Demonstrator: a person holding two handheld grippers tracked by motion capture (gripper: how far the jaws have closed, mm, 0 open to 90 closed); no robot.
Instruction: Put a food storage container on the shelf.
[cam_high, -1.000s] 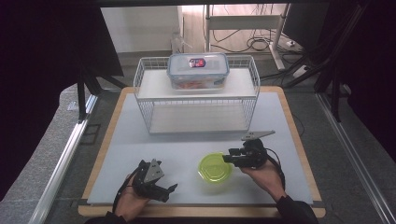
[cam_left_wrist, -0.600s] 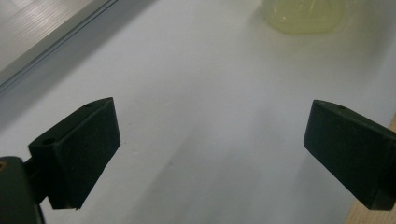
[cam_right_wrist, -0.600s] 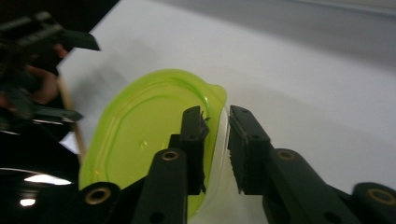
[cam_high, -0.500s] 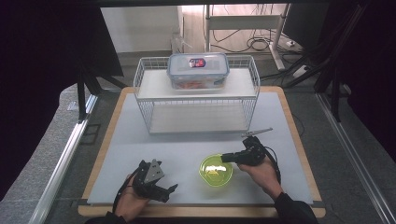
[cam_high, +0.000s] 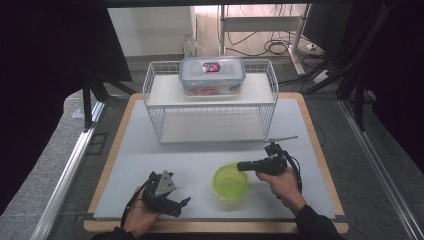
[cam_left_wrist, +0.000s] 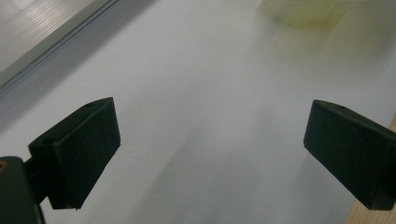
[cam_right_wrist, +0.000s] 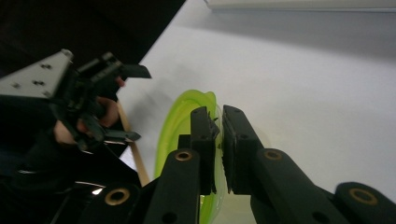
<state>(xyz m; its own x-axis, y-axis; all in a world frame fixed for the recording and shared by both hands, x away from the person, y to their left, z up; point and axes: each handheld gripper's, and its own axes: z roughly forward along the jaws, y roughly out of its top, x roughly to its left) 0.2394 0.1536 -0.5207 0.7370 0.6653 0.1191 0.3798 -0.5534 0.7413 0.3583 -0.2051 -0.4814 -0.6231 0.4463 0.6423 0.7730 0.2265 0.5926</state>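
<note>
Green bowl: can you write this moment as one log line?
right gripper: just closed, pinching bowl rim | left gripper: open, idle over mat | box: on rack

The high view looks forward and down from above the person's side of the pale grey tabletop (cam_high: 200, 160), taking in the white wire rack (cam_high: 210, 102) at its far side. The left hand-held gripper (cam_left_wrist: 210, 140) view sits close over the tabletop, facing the round translucent green plastic bowl (cam_left_wrist: 303, 11) at its upper edge. The right hand-held gripper (cam_right_wrist: 219, 135) view looks from just beside that bowl (cam_right_wrist: 182, 126) along its rim. All three share the bowl (cam_high: 230, 181).
</note>
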